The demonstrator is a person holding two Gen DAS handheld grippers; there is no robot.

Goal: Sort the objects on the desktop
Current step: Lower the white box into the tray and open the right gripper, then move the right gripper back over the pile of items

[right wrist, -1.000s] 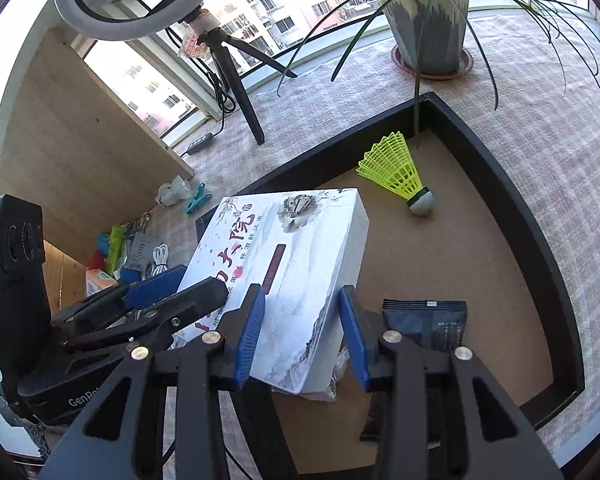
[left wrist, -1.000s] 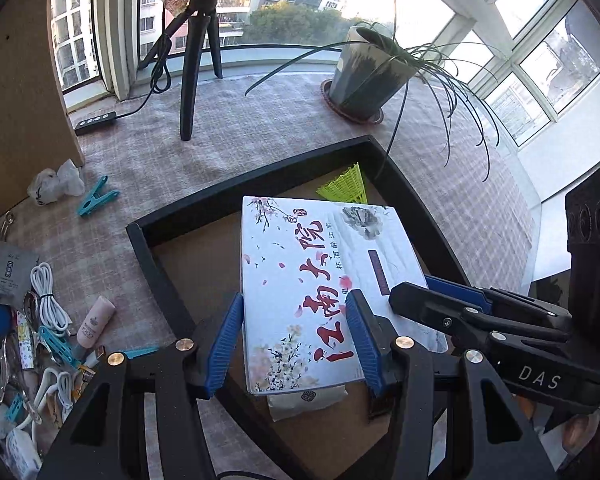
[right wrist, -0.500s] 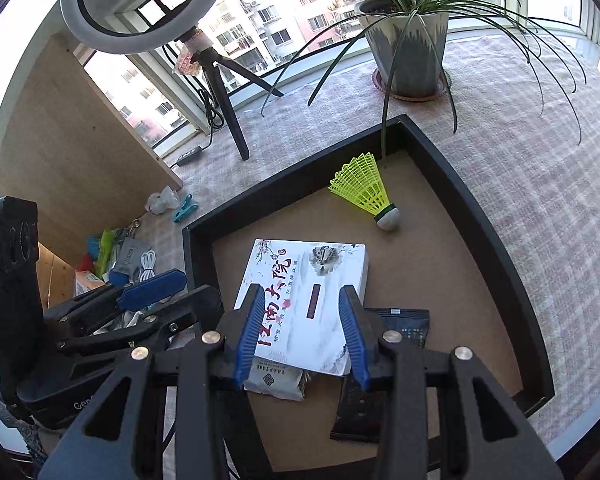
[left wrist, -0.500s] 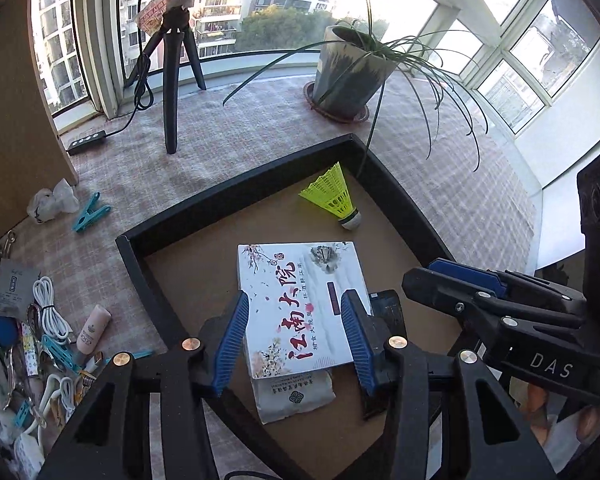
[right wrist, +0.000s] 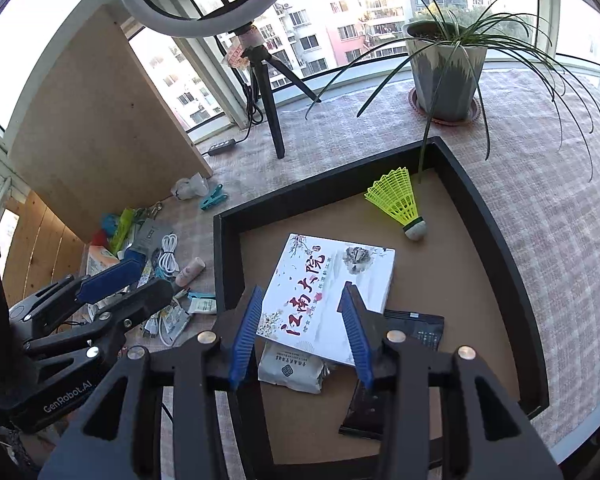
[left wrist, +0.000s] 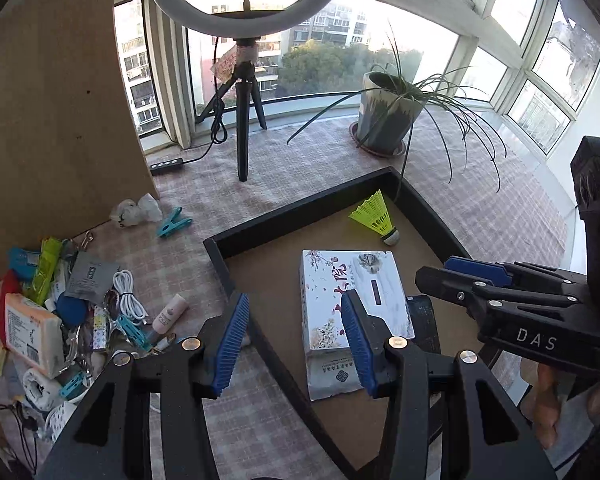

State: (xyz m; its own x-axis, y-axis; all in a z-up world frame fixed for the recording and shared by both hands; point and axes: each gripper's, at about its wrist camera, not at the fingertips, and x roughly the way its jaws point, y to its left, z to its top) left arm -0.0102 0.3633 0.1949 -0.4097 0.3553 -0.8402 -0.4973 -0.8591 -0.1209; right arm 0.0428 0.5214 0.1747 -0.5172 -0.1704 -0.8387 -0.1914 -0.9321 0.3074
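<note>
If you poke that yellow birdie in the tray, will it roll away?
The yellow shuttlecock lies on its side in the black tray, so it would probably roll in a curve around its rounded cork tip. Its open mesh skirt suggests it's very light and squashable.

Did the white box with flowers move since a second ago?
Yes. The white box was tilted up between both hand-held grippers; now it lies flat in the black tray, nearer its front edge, on two packets.
</note>
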